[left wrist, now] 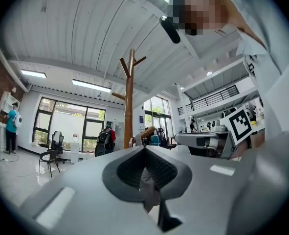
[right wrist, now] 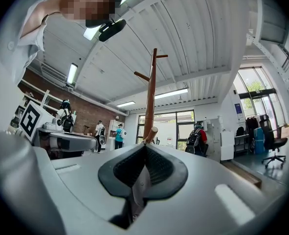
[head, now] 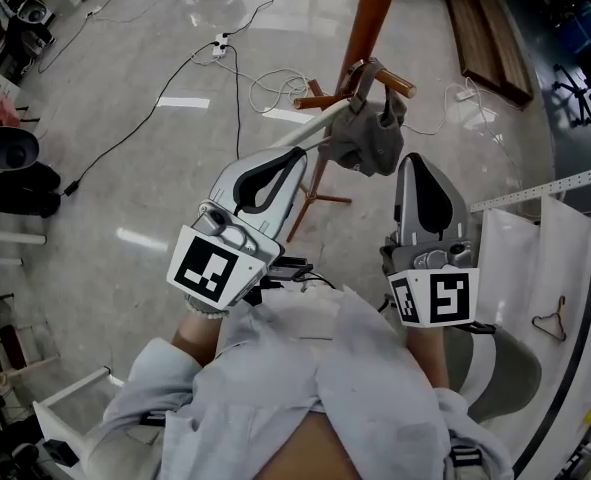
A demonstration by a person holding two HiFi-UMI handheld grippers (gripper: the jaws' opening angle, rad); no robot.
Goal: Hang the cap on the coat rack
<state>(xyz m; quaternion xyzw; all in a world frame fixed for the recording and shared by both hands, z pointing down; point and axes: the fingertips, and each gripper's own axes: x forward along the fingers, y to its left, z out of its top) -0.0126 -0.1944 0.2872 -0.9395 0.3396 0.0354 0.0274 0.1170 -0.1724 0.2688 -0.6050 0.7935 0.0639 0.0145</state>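
We pinch the cap (head: 368, 140) from both sides, jaws of the left gripper (head: 325, 136) and right gripper (head: 403, 164) pressed shut on its fabric, the coat rack peg (head: 393, 80) just ahead between them.

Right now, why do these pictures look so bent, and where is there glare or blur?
Head view: wide lens bows the room's edges; lamp glare streaks the glossy floor. Left gripper view: round dark border, bright windows, the left gripper soft close up. Right gripper view: same dark border; the coat rack is sharp.
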